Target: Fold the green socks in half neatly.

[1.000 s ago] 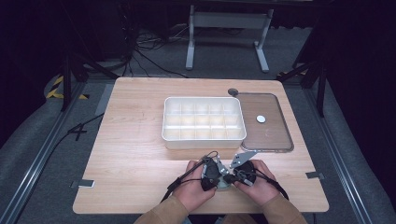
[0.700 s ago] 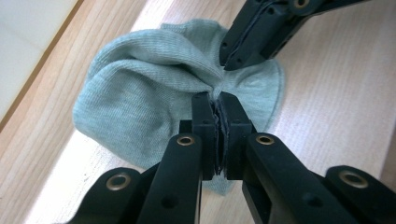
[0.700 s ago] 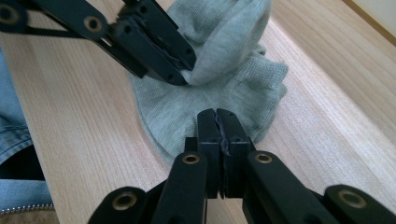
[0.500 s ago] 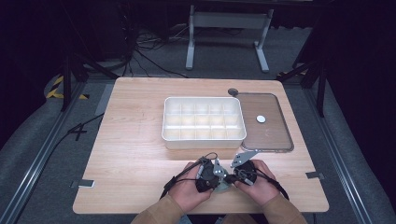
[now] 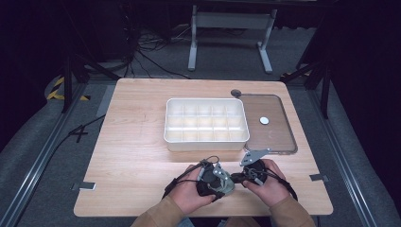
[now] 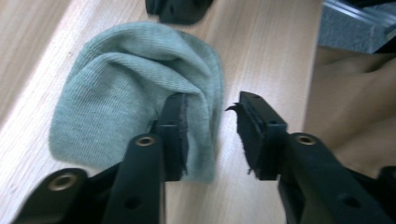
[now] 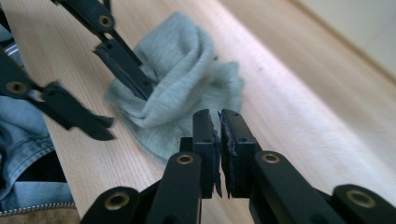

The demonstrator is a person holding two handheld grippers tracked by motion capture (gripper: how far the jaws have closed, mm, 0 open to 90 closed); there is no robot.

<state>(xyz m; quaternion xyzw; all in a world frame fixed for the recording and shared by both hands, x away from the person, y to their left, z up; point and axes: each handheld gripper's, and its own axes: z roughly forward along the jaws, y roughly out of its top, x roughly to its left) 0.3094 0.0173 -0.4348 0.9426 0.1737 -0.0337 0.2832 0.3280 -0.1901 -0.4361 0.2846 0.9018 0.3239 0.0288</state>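
A grey-green knitted cloth [image 6: 121,88] lies bunched on the wooden table near its front edge, also seen from the right gripper view [image 7: 182,74]. My left gripper [image 6: 210,121] has just been opening. Its jaws stand apart over the cloth's edge, one pad [image 6: 177,126] against a fold and no pad pressing. My right gripper [image 7: 218,126] faces it from the other side. Its jaws have just been opening to a thin slit with nothing between them, and the cloth lies just beyond. From above, both grippers [image 5: 222,178] [image 5: 240,177] meet tip to tip over the cloth [image 5: 227,186].
A white compartment box [image 5: 206,142] sits mid-table. A clear flat tray [image 5: 283,142] with a small white disc [image 5: 264,120] lies to its right. A dark round piece [image 5: 235,93] sits at the tray's far corner. The table's front edge is close behind my hands.
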